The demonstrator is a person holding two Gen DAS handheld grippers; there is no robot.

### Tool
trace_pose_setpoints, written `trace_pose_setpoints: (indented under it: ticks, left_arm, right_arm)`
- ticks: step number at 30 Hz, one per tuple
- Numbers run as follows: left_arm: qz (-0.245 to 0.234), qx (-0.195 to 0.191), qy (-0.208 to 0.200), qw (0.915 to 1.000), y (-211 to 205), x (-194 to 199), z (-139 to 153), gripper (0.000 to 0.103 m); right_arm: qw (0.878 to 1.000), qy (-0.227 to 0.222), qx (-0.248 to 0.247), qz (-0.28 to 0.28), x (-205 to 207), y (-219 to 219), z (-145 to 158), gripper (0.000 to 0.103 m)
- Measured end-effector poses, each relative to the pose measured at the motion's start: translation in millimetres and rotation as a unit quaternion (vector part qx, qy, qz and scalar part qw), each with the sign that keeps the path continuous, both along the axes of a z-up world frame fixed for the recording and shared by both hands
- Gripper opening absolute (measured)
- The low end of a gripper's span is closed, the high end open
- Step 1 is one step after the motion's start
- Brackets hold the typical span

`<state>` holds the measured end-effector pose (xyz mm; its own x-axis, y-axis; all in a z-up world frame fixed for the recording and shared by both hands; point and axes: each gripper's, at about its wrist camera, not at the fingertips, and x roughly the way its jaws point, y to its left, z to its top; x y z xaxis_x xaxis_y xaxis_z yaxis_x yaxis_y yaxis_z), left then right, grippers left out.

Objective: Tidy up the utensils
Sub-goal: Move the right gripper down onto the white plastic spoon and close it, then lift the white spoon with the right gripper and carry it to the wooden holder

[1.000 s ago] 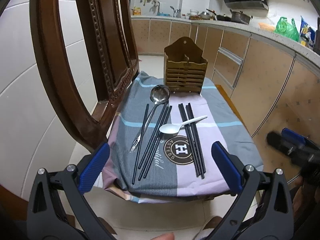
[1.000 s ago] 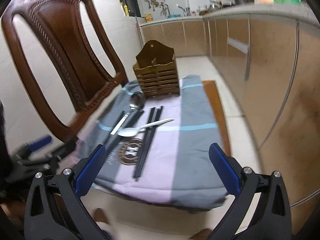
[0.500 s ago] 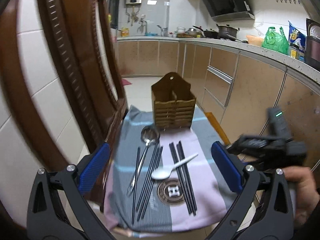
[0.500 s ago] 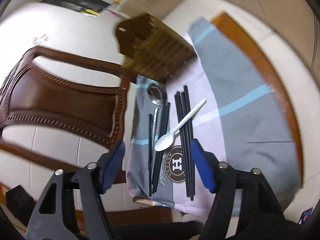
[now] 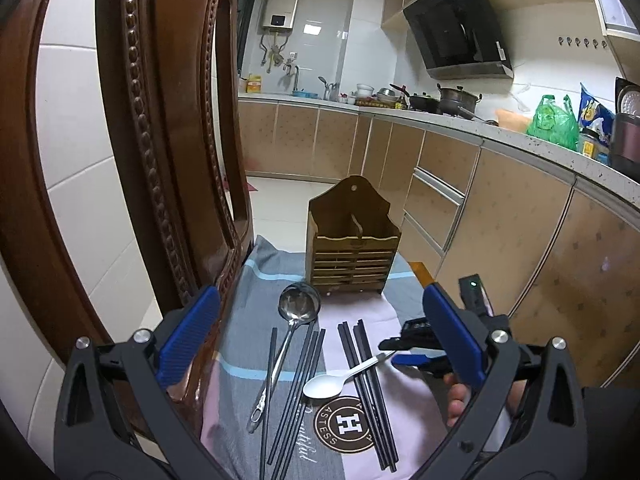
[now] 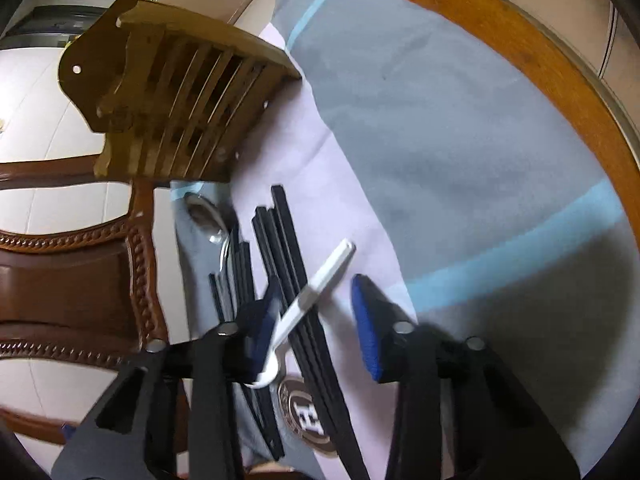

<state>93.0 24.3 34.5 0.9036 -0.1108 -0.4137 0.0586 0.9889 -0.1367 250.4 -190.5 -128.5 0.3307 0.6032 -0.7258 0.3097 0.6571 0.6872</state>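
A white spoon (image 5: 344,376) lies across black chopsticks (image 5: 368,376) on a grey and lilac cloth (image 5: 248,320). More chopsticks (image 5: 296,388) and a steel ladle (image 5: 298,308) lie to its left. A wooden utensil holder (image 5: 354,248) stands upright at the cloth's far end. My left gripper (image 5: 316,340) is open and held back above the cloth's near end. My right gripper (image 6: 316,316) is open, low over the cloth, straddling the white spoon's handle (image 6: 320,284); it also shows in the left wrist view (image 5: 404,352).
A brown wooden chair back (image 5: 168,160) rises along the left of the cloth. Kitchen cabinets (image 5: 500,216) run along the right. The round wooden seat edge (image 6: 540,60) borders the cloth on the right.
My right gripper has dropped down onto the cloth and closed in around the white spoon's handle. My left gripper has tilted up a little and stayed back.
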Motion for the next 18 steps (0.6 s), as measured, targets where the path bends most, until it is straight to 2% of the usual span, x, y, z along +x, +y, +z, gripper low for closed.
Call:
trace_pose_setpoints:
  ticks: [4, 8, 12, 14, 18]
  left_arm:
    - [0.001, 0.004, 0.000, 1.0000, 4.4, 0.1, -2.2, 0.100]
    - [0.010, -0.008, 0.005, 0.9999, 15.4, 3.7, -3.0, 0.100]
    - [0.018, -0.021, 0.008, 0.9996, 23.5, 4.4, -3.5, 0.100]
    - [0.019, -0.018, 0.011, 0.9996, 25.4, 5.2, -4.6, 0.100]
    - [0.021, -0.004, 0.012, 0.9997, 21.4, 4.6, -6.9, 0.100]
  right_arm:
    - [0.999, -0.010, -0.033, 0.001, 14.9, 7.4, -3.1, 0.014]
    - [1.000, -0.013, -0.025, -0.001, 22.3, 8.7, -8.7, 0.013]
    - [1.000, -0.027, 0.007, -0.002, 18.2, 8.1, -6.5, 0.010]
    - [0.999, -0.045, 0.018, 0.004, 10.6, 8.0, 7.2, 0.008]
    - [0.991, -0.128, 0.015, 0.037, -11.2, 14.1, 55.4, 0.007]
